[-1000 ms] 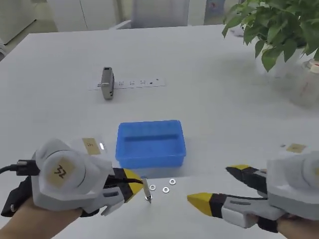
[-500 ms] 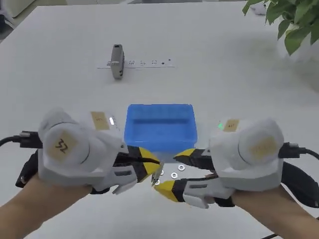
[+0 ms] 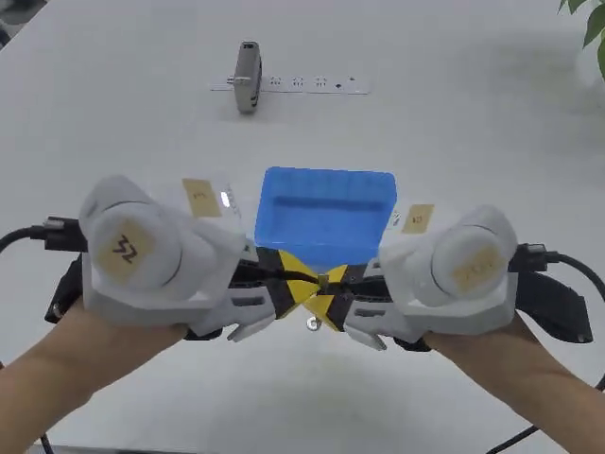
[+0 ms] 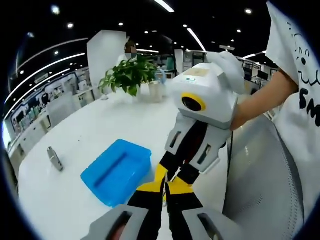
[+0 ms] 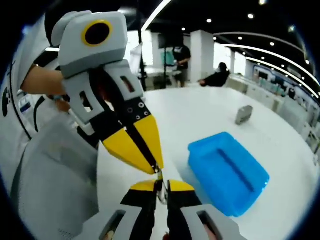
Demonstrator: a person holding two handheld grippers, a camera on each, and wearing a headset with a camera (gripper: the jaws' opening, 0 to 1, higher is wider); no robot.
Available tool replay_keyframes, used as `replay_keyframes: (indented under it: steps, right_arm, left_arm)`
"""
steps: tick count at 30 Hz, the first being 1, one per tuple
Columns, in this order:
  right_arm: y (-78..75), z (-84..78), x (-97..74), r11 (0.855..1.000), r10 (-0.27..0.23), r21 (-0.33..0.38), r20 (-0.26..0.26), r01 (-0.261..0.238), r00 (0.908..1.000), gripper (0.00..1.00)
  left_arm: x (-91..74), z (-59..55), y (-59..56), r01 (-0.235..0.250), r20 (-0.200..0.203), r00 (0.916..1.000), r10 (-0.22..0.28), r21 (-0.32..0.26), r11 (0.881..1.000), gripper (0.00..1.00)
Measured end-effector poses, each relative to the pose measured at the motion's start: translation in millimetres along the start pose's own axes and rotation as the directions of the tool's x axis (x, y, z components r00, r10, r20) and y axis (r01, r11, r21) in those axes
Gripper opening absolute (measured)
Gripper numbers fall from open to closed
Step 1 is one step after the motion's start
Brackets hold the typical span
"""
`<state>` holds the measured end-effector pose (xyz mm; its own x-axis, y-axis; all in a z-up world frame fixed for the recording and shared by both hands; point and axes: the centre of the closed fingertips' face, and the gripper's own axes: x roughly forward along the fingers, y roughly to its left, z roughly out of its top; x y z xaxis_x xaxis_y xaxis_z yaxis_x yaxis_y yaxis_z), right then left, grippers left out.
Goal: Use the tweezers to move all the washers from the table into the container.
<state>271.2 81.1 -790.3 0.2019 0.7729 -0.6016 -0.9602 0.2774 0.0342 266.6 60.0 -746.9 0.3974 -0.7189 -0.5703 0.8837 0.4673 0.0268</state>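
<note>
Yellow left tongs [image 4: 165, 183] against right tongs [image 5: 161, 189]

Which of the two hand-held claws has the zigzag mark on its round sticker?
The left gripper: its tan sticker bears a dark zigzag, while the right gripper has a sticker showing only faint pale marks.

left claw [image 3: 304, 282], right claw [image 3: 323, 295], white rounded shells [image 3: 132, 251], yellow-black tips, black cables [image 3: 24, 236], white printed T-shirt [image 4: 295, 75]

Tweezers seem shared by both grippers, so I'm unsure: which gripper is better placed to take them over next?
Probably right gripper: tweezers sit between its jaws; left gripper pinches just their end.
</note>
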Motion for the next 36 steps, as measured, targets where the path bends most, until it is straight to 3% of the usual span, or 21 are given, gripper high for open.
replay_keyframes:
  steps: [1, 3, 5, 7, 9, 10, 14, 16, 19, 20, 24, 28, 30, 32, 33, 36]
  right_arm:
    - [-0.2, 0.1, -0.9, 1.0, 0.002, 0.004, 0.002, -0.002, 1.0, 0.03]
    - [-0.8, -0.4, -3.7, 1.0, 0.005, 0.014, 0.002, -0.005, 1.0, 0.03]
    - [-2.5, 0.8, -6.2, 0.999, 0.003, 0.041, 0.025, -0.004, 0.9997, 0.03]
    - [-4.3, 1.7, -6.9, 0.993, 0.001, 0.115, 0.055, -0.007, 0.9985, 0.03]
    - [-8.9, 2.2, -8.4, 0.986, -0.02, 0.166, 0.09, 0.005, 0.9958, 0.03]
    - [-10.7, 2.1, -8.8, 0.984, -0.028, 0.179, 0.103, 0.009, 0.9943, 0.03]
    - [-16.3, -1.5, -7.9, 0.977, -0.048, 0.21, 0.12, 0.022, 0.9916, 0.03]
    - [-18.7, -1.5, -6.5, 0.978, -0.06, 0.204, 0.117, 0.036, 0.9912, 0.03]
    - [-20.8, -0.7, -2.5, 0.982, -0.075, 0.183, 0.109, 0.054, 0.9912, 0.03]
    - [-21.2, -0.7, -1.8, 0.982, -0.078, 0.177, 0.107, 0.058, 0.9913, 0.04]
    - [-18.1, -2.9, 4.8, 0.983, -0.06, 0.181, 0.092, 0.042, 0.994, 0.04]
    - [-19.0, -2.7, 4.5, 0.983, -0.074, 0.173, 0.096, 0.057, 0.9927, 0.04]
    - [-18.4, -2.5, 4.5, 0.985, -0.077, 0.164, 0.091, 0.061, 0.9929, 0.04]
    - [-16.6, -1.9, 4.9, 0.987, -0.08, 0.147, 0.087, 0.067, 0.9929, 0.04]
    - [-16.2, -1.2, 5.2, 0.987, -0.082, 0.143, 0.088, 0.069, 0.9928, 0.04]
    - [-16.6, 0.6, 6.8, 0.989, -0.088, 0.131, 0.09, 0.076, 0.9921, 0.04]
  left_arm:
    - [-2.1, 0.1, -1.2, -0.004, 0.011, 0.9999, 0.004, -0.022, 1.0, 0.0]
    - [-9.7, -5.2, 1.4, -0.055, 0.004, 0.9984, 0.056, -0.101, 0.993, 0.06]
    - [-21.4, -8.0, 3.6, -0.114, 0.025, 0.9926, 0.119, -0.131, 0.985, 0.12]
    - [-34.7, -14.1, 4.8, -0.184, 0.031, 0.9806, 0.193, -0.194, 0.964, 0.16]
    - [-46.6, -26.9, 4.2, -0.245, 0.004, 0.9671, 0.254, -0.25, 0.937, 0.29]
    - [-51.2, -31.5, 4.5, -0.268, -0.003, 0.961, 0.276, -0.255, 0.929, 0.36]
    - [-74.3, -57.9, 10.8, -0.416, -0.058, 0.9071, 0.417, -0.275, 0.867, 0.51]
    - [-86.1, -76.7, 14.2, -0.498, -0.115, 0.866, 0.487, -0.276, 0.822, 0.57]
    - [-103.2, -101.7, 20.9, -0.622, -0.202, 0.7828, 0.589, -0.231, 0.748, 0.63]
    - [-104.6, -103.9, 21.0, -0.634, -0.206, 0.7729, 0.6, -0.237, 0.736, 0.65]
    - [-107.0, -108.1, 19.7, -0.643, -0.195, 0.7657, 0.613, -0.255, 0.722, 0.65]
    - [-105.5, -113.0, 24.3, -0.658, -0.202, 0.7527, 0.627, -0.276, 0.701, 0.67]
    - [-102.7, -115.4, 26.7, -0.664, -0.2, 0.7474, 0.633, -0.273, 0.696, 0.66]
    - [-103.8, -125.0, 26.9, -0.684, -0.259, 0.7286, 0.634, -0.224, 0.694, 0.63]
    - [-103.1, -124.2, 27.0, -0.686, -0.251, 0.7266, 0.64, -0.217, 0.694, 0.63]
    - [-99.2, -125.3, 25.6, -0.674, -0.258, 0.7368, 0.625, -0.217, 0.706, 0.65]
